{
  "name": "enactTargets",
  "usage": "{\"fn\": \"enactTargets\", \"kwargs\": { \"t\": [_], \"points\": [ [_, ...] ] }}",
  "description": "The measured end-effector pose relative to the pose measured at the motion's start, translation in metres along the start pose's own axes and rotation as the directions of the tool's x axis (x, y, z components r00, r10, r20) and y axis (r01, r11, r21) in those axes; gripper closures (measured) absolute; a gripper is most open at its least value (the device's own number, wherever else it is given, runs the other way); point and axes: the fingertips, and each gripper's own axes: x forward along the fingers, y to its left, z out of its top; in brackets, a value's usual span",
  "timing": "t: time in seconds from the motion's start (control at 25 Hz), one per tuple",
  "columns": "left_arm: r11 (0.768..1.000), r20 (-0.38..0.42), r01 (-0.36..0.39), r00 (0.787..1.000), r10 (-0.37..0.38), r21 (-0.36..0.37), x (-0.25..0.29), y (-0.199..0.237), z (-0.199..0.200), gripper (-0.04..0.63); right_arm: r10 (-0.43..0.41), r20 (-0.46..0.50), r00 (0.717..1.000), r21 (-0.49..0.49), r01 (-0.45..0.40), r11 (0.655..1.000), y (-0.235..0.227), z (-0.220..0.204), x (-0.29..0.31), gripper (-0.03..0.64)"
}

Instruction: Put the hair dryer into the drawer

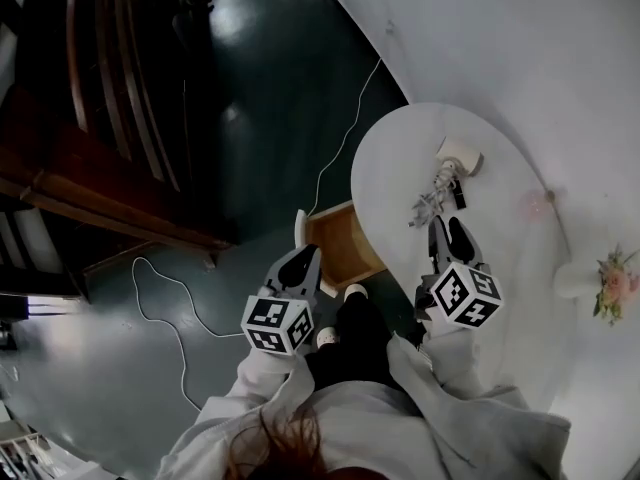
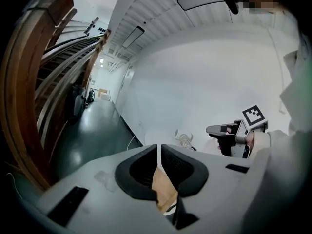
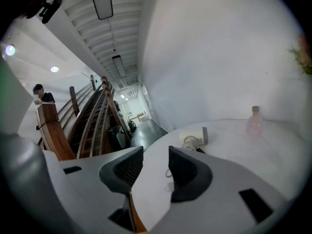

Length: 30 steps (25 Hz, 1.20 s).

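Observation:
The cream hair dryer (image 1: 458,155) lies on the white oval table (image 1: 400,158) with its cord bunched beside it (image 1: 432,202). It also shows ahead in the right gripper view (image 3: 193,140). My right gripper (image 1: 448,225) hovers over the table just short of the cord, jaws open and empty (image 3: 156,154). The wooden drawer (image 1: 340,243) stands pulled out under the table's near-left edge. My left gripper (image 1: 303,258) is beside the drawer, its jaws shut with nothing between them (image 2: 159,148). Wood of the drawer (image 2: 163,191) shows below them.
A pink bottle (image 1: 535,205) and a vase of flowers (image 1: 612,286) stand on the table's right part. A white cable (image 1: 345,138) trails over the dark floor. A wooden staircase (image 1: 110,118) fills the left. A person (image 3: 41,94) stands far off.

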Motion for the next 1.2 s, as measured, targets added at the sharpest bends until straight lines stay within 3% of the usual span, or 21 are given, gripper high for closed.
{"fn": "enactTargets", "kwargs": {
  "t": [0.24,0.48,1.0,1.2],
  "points": [
    [1.0,-0.017,0.011,1.0,-0.011,0.012,0.038,-0.003,0.013,0.561,-0.054,-0.028,0.998,0.019,0.054,0.998,-0.032,0.008,0.044,0.317],
    [1.0,-0.046,-0.001,0.999,0.002,0.01,0.06,-0.001,0.016,0.561,-0.16,-0.131,0.979,0.023,0.164,0.986,-0.066,-0.02,0.095,0.215],
    [0.999,-0.096,-0.051,0.994,0.052,0.008,0.088,0.011,0.013,0.561,-0.258,-0.261,0.93,0.013,0.271,0.963,-0.107,-0.054,0.154,0.192],
    [0.998,-0.11,-0.07,0.991,0.07,0.0,0.095,0.013,0.007,0.561,-0.292,-0.291,0.911,0.0,0.306,0.952,-0.117,-0.069,0.16,0.213]
  ]
}}
